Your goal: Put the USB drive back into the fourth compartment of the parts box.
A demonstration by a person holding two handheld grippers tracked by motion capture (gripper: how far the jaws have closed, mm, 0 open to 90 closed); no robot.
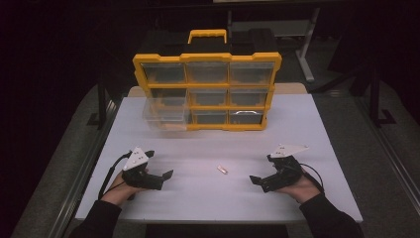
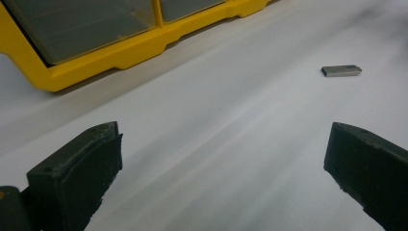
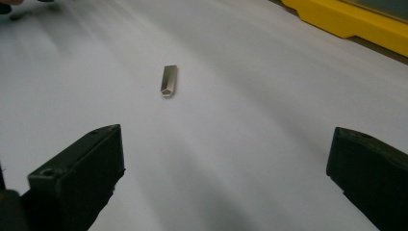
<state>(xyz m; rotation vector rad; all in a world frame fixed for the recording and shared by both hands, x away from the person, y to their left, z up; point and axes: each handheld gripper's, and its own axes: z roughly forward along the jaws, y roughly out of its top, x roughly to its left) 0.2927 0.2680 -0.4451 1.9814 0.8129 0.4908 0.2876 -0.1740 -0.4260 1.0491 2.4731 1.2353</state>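
Note:
A small metal bar (image 1: 222,169) lies flat on the white table (image 1: 208,144), midway between my two grippers. It shows as a short silver piece (image 2: 341,70) in the left gripper view and as a hollow-ended profile (image 3: 169,81) in the right gripper view. My left gripper (image 1: 167,176) rests low at the front left, open with nothing between its jaws. My right gripper (image 1: 253,179) rests at the front right, also open and holding nothing. A yellow organizer (image 1: 208,91) with clear drawers stands at the back centre; one clear drawer (image 1: 166,115) at its lower left sticks out.
The organizer's yellow frame (image 2: 120,50) runs along the top of the left gripper view, and its base edge (image 3: 351,21) shows at the top right of the right gripper view. Dark floor and metal table legs (image 1: 307,59) surround the table.

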